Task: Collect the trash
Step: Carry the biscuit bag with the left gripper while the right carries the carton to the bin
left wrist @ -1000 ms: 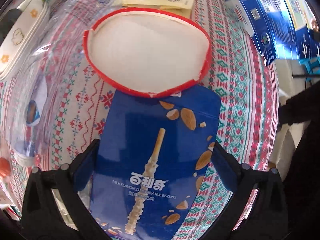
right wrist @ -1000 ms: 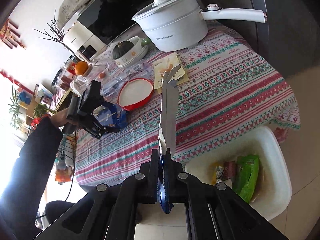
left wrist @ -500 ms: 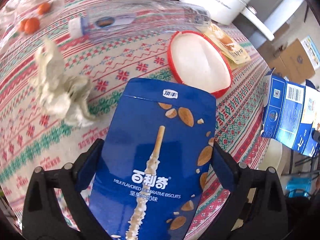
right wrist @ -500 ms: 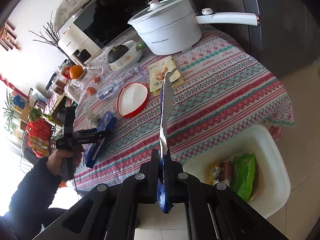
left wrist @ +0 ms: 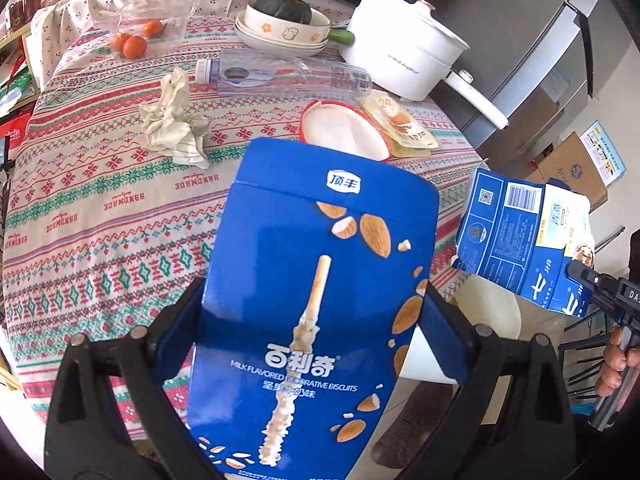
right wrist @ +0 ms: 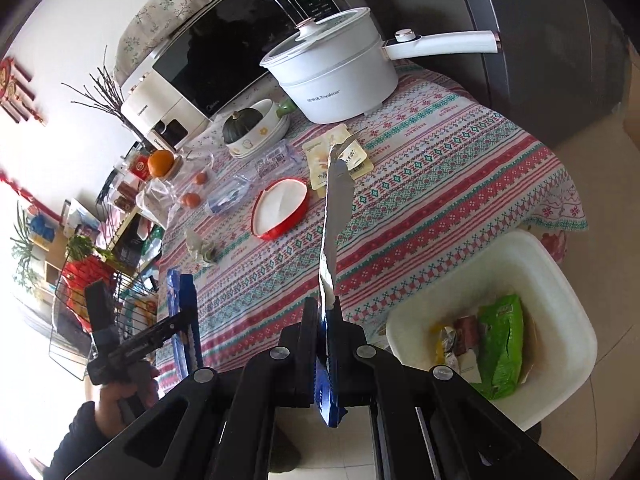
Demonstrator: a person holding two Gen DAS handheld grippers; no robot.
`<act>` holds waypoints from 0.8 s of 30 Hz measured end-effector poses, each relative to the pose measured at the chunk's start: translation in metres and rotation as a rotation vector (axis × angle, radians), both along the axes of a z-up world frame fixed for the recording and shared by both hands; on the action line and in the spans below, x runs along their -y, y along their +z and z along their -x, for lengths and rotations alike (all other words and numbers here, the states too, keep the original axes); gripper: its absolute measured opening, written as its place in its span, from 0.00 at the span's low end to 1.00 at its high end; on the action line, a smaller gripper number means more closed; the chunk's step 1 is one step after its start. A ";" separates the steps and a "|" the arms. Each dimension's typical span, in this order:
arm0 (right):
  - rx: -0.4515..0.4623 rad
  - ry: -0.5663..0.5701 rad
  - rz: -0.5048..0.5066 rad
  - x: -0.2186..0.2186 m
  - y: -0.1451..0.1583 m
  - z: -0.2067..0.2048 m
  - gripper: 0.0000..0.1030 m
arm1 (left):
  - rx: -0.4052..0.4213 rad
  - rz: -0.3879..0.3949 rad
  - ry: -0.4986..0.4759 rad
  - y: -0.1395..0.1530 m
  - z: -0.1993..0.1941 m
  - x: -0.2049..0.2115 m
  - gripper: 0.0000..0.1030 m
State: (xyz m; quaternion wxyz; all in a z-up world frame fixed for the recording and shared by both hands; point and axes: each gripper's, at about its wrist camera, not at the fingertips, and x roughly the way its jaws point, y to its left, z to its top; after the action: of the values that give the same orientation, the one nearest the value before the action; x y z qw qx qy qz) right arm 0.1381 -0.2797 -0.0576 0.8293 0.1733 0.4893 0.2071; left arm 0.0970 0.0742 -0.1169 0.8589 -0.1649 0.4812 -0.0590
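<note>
My left claw [left wrist: 312,332] grips the blue biscuit box [left wrist: 316,300] across its width, held above the near table [left wrist: 100,208] edge. My right claw [right wrist: 330,320] is clamped on a flattened blue carton [right wrist: 336,208], edge-on. The white bin [right wrist: 520,264] sits right of the table, seemingly holding wrappers. Crumpled tissue [left wrist: 172,120] lies farther on the cloth.

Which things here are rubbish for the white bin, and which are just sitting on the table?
Rubbish to collect:
- biscuit box, in the left gripper
- flattened blue carton, in the right gripper
- crumpled tissue
- empty plastic bottle
- red-rimmed lid
- white bin

Just lying about:
- white pot
- squash in bowls
- oranges
</note>
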 end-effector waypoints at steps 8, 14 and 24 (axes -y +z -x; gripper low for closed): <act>0.010 -0.039 0.024 0.027 -0.002 0.025 0.05 | 0.024 0.020 -0.082 0.010 -0.010 0.044 0.95; 0.005 -0.083 0.032 0.062 -0.005 0.036 0.05 | 0.030 0.031 -0.163 0.009 -0.012 0.081 0.95; -0.064 -0.177 0.075 0.124 -0.031 0.049 0.05 | 0.022 0.052 -0.300 0.006 -0.028 0.162 0.95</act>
State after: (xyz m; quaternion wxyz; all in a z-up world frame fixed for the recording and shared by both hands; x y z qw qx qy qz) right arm 0.0887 -0.4034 -0.0881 0.8342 0.1915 0.5056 0.1089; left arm 0.1249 -0.0880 -0.1110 0.8411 -0.1127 0.4894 -0.2009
